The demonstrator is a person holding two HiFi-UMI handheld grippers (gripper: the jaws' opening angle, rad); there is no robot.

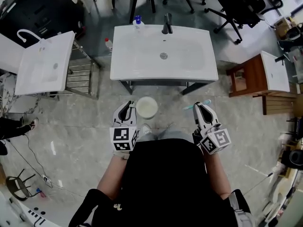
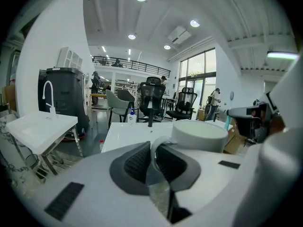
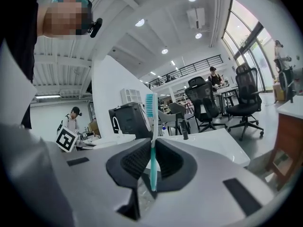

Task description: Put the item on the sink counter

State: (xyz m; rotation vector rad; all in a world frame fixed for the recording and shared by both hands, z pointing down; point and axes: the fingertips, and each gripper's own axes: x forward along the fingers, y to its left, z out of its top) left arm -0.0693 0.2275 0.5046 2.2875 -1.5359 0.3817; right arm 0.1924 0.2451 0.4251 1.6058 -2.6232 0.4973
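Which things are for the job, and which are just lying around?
For the job: white cup in left claw, teal toothbrush in right claw, sink counter.
Just lying about: pump bottle, office chairs, other sink, wooden cabinet.

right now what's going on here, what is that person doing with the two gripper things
A person stands in front of the white sink counter with a gripper in each hand. The left gripper is shut on the handle of a white cup, and the right gripper is shut on a teal toothbrush. Both items are short of the counter, not yet set down. A faucet and a blue-capped bottle stand at its far edge.
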